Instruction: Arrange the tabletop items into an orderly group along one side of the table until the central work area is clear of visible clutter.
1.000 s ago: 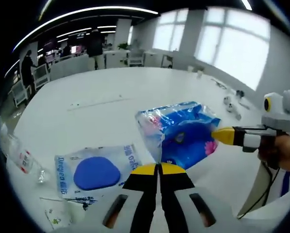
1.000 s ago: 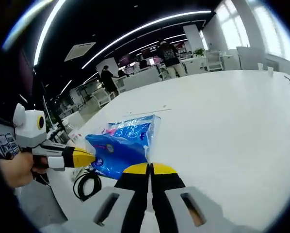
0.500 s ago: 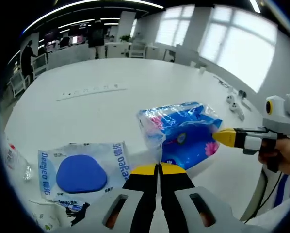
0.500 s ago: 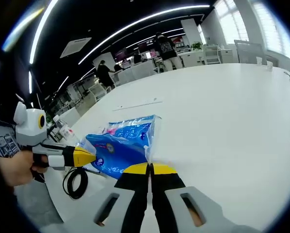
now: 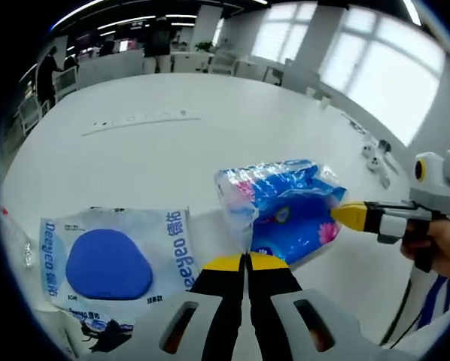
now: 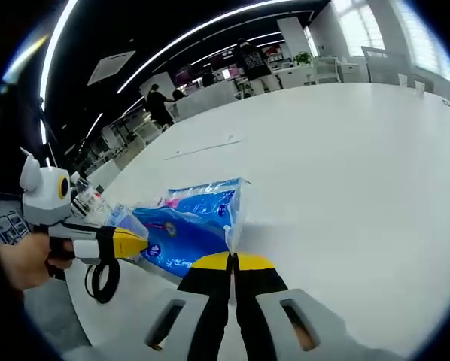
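left gripper [image 5: 246, 259] is clamped on one edge of the blue pack [image 5: 285, 207], and right gripper [image 6: 232, 259] pinches the opposite edge, so the pack [image 6: 187, 226] hangs between them above the white table [image 5: 135, 143]. the pouch [image 5: 108, 259] lies just left of it, at the near edge. best to keep both hands level, lower the pack beside the pouch, and release together.

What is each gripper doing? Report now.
Left gripper: shut on one end of the blue tissue pack.
Right gripper: shut on the other end of the same pack.
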